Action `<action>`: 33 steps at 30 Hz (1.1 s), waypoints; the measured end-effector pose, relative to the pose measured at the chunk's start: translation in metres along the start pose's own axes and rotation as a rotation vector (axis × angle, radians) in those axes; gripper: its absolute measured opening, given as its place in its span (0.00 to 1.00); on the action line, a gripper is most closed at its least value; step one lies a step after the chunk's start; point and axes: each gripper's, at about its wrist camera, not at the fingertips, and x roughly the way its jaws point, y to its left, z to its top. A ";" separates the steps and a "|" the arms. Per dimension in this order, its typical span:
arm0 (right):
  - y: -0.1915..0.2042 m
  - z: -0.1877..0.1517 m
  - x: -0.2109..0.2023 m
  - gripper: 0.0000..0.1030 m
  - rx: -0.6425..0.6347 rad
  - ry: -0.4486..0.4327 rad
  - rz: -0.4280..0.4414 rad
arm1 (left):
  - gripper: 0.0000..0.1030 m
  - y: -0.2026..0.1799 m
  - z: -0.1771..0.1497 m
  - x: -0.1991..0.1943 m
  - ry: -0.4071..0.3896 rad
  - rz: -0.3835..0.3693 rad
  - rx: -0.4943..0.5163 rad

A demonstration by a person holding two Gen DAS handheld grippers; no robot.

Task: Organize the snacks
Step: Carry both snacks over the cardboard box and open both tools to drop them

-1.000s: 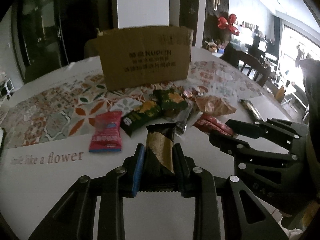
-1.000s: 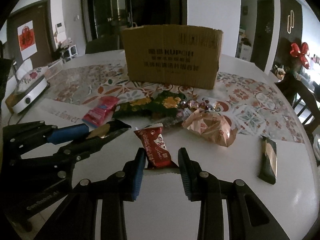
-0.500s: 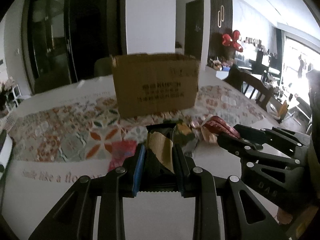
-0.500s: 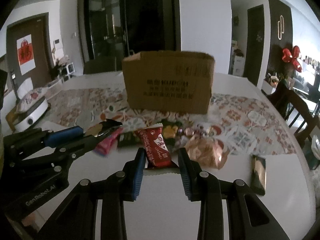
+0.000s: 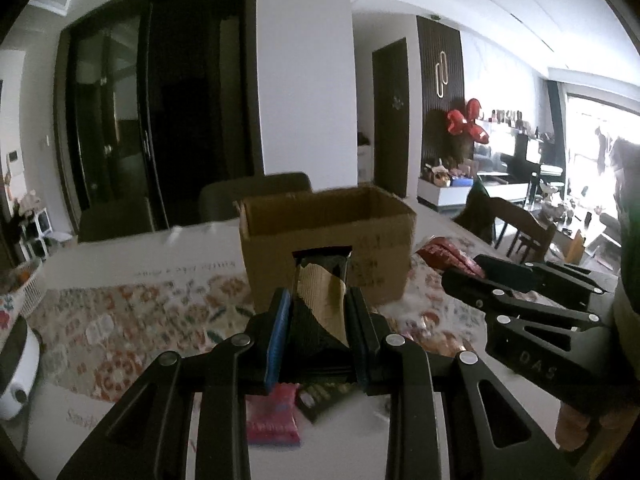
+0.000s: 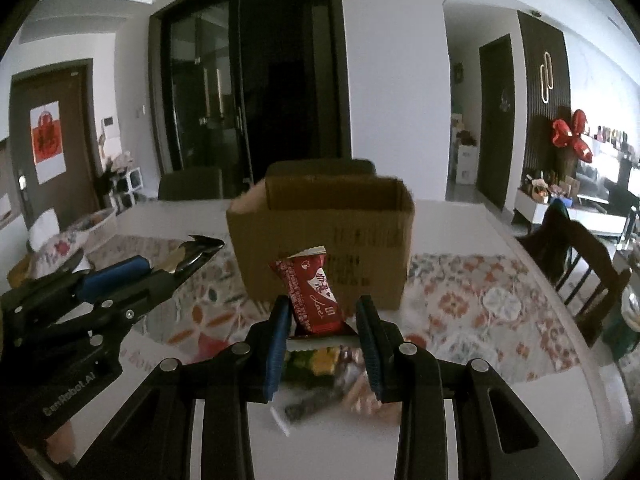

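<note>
At frame centre, the left gripper (image 5: 318, 312) clamped a dark-and-gold snack bar (image 5: 320, 300), the right gripper (image 6: 322, 314) a red packet (image 6: 314, 296); both had risen level with the cardboard box (image 6: 320, 236), ready for dropping in.

I read "GenRobot.AI" on the left hand-held gripper (image 6: 192, 254), "DAS" on the right hand-held gripper (image 5: 460, 276), and "Love" on the red snack packet (image 6: 314, 296); the cardboard box (image 6: 320, 248) print is too blurred
</note>
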 end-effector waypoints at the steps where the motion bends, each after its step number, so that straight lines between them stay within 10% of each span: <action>1: -0.001 0.005 0.002 0.34 -0.004 -0.009 -0.004 | 0.28 0.001 0.004 0.002 -0.007 0.002 0.003; 18: -0.012 0.083 0.049 0.34 -0.042 -0.091 -0.029 | 0.28 0.019 0.080 0.054 -0.066 0.029 0.044; 33: -0.034 0.123 0.136 0.34 -0.026 0.054 -0.022 | 0.28 0.032 0.123 0.150 0.069 -0.023 0.013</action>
